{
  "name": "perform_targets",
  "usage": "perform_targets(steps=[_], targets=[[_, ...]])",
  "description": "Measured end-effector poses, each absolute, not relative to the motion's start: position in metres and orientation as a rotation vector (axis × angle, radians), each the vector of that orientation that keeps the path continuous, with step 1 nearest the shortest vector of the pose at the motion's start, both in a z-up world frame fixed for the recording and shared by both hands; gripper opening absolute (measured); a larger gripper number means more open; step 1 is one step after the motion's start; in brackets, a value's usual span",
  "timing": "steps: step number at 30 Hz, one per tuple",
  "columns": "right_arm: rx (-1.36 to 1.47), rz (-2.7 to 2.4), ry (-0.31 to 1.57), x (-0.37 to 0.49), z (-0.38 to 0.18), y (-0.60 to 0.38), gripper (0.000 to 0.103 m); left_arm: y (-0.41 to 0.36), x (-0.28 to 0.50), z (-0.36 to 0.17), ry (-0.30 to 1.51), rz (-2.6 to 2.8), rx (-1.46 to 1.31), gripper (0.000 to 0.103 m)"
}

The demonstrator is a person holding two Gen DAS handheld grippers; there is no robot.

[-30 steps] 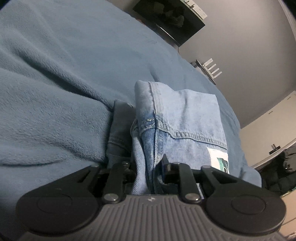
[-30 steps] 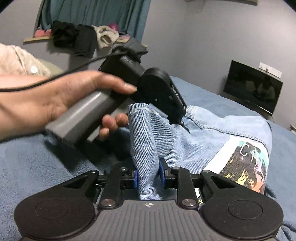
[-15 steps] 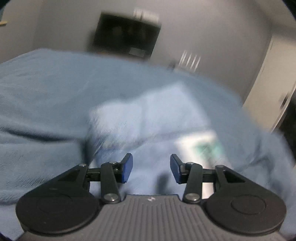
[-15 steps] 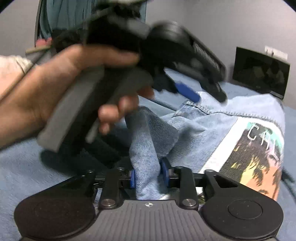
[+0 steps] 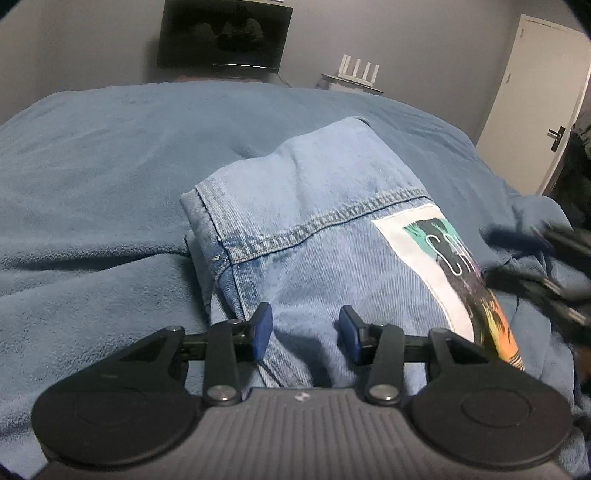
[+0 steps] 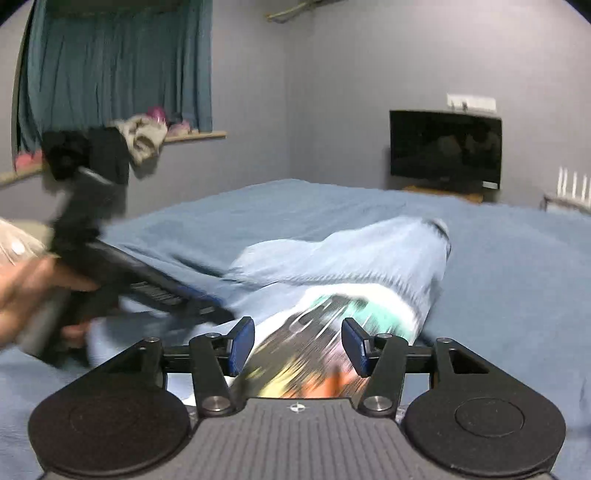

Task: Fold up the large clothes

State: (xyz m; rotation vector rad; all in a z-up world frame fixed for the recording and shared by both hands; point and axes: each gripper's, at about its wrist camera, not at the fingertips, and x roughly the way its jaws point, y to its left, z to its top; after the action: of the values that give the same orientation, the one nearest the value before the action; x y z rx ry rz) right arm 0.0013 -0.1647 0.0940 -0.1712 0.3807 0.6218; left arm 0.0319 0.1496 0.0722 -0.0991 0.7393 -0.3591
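Observation:
A light-blue denim jacket (image 5: 325,206) lies folded on the blue blanket (image 5: 110,166), its printed patch (image 5: 443,266) facing up. My left gripper (image 5: 306,325) is open just above the jacket's near edge, with denim under the gap and neither pad touching it. In the right wrist view the jacket (image 6: 351,258) is blurred. My right gripper (image 6: 298,339) hovers over the patch (image 6: 332,314) with its jaws opening and no cloth pinched. A hand holds the left tool (image 6: 147,288) at that view's left side.
A dark TV (image 5: 221,33) stands beyond the bed, with a white router (image 5: 358,72) beside it and a white door (image 5: 535,99) at the right. A shelf with piled clothes (image 6: 110,147) sits under teal curtains (image 6: 110,66).
Both grippers have let go of the raised denim fold and opened. The left rolled level and drew back. The right swung over to the patch, and the jacket now lies flat.

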Motion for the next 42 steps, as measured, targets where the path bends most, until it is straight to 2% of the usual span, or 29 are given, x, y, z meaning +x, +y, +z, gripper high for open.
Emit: perform_targets(steps=[7,13,17,18,20,25,29,33,36,40,42], targets=[[-0.271,0.563,0.42,0.078,0.063,-0.122,0.05,0.16,0.035,0.061,0.762,-0.366,-0.145,0.042],[-0.196,0.509,0.48,0.121,0.025,-0.109,0.05,0.149,0.04,0.054,0.75,-0.349,-0.105,0.042],[-0.132,0.506,0.443,0.108,0.032,-0.111,0.053,0.155,0.024,0.066,0.698,-0.328,-0.19,0.042],[-0.093,0.518,0.431,0.099,0.036,-0.116,0.054,0.157,0.017,0.072,0.685,-0.312,-0.224,0.046],[-0.029,0.544,0.399,0.073,0.044,-0.129,0.056,0.159,-0.002,0.083,0.656,-0.283,-0.288,0.06],[-0.037,0.619,0.384,0.011,0.047,-0.15,0.06,0.154,-0.04,0.097,0.692,-0.254,-0.287,0.06],[-0.16,0.607,0.46,-0.013,0.037,-0.158,0.061,0.154,-0.05,0.079,0.824,-0.141,-0.25,0.06],[0.013,0.591,0.552,-0.006,0.035,-0.182,0.064,0.172,-0.04,0.055,0.931,-0.074,-0.359,0.06],[0.107,0.594,0.576,-0.003,0.033,-0.198,0.065,0.185,-0.042,0.053,0.922,-0.116,-0.461,0.059],[0.223,0.591,0.605,-0.005,0.028,-0.215,0.072,0.193,-0.059,0.06,0.823,-0.139,-0.521,0.06],[0.285,0.598,0.627,0.0,0.026,-0.221,0.073,0.192,-0.066,0.065,0.79,-0.145,-0.506,0.066]])
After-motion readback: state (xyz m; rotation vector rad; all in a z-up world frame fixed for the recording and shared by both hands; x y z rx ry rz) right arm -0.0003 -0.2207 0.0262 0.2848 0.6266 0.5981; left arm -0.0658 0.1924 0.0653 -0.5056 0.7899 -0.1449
